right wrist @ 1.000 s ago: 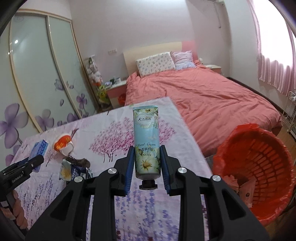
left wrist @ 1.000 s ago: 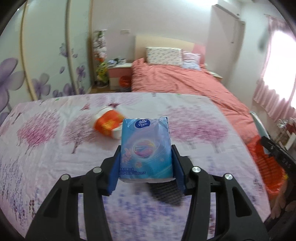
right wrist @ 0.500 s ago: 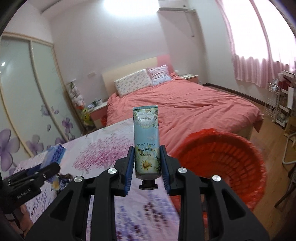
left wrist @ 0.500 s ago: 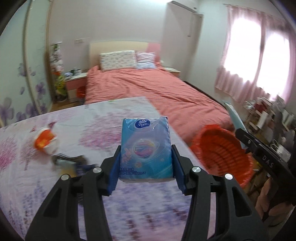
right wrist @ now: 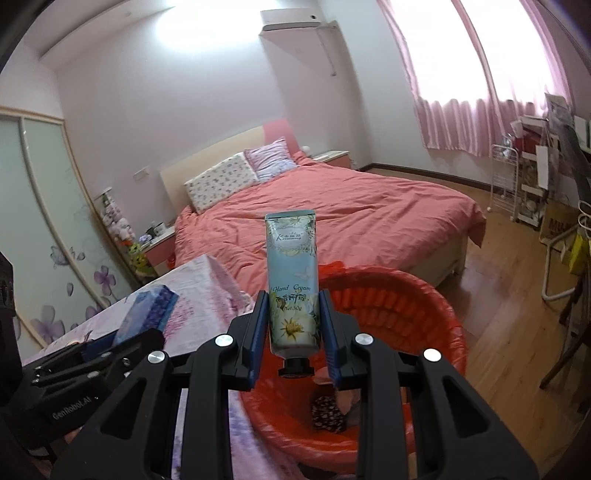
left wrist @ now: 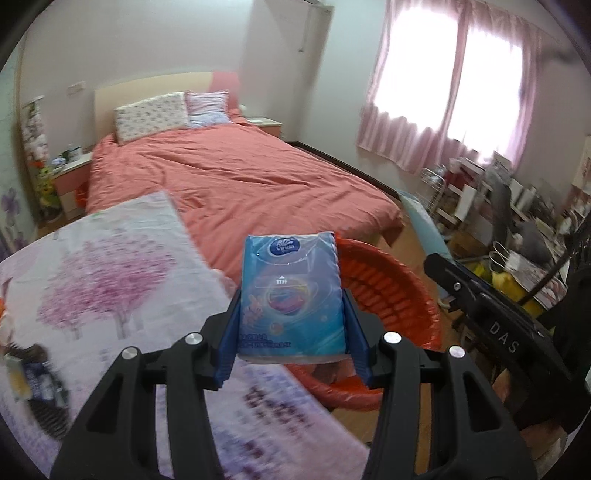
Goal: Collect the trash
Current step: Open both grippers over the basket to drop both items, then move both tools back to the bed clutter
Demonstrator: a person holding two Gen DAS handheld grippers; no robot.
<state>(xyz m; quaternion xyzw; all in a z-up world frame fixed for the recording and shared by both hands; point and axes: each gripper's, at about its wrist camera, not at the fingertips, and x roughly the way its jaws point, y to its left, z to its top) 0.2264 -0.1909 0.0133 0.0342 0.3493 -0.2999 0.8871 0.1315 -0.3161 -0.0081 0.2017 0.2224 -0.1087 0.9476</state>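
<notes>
Home bedroom: double bed w/ coral duvet & two pillows against a headboard, nightstand beside it. Pink curtains over a bright window, wall AC unit, sliding wardrobe doors w/ purple flower print, wood floor.

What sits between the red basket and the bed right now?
Only bare wooden floor, seen in the right wrist view: the red basket stands on it just short of the bed, with nothing visible in the gap.
</notes>
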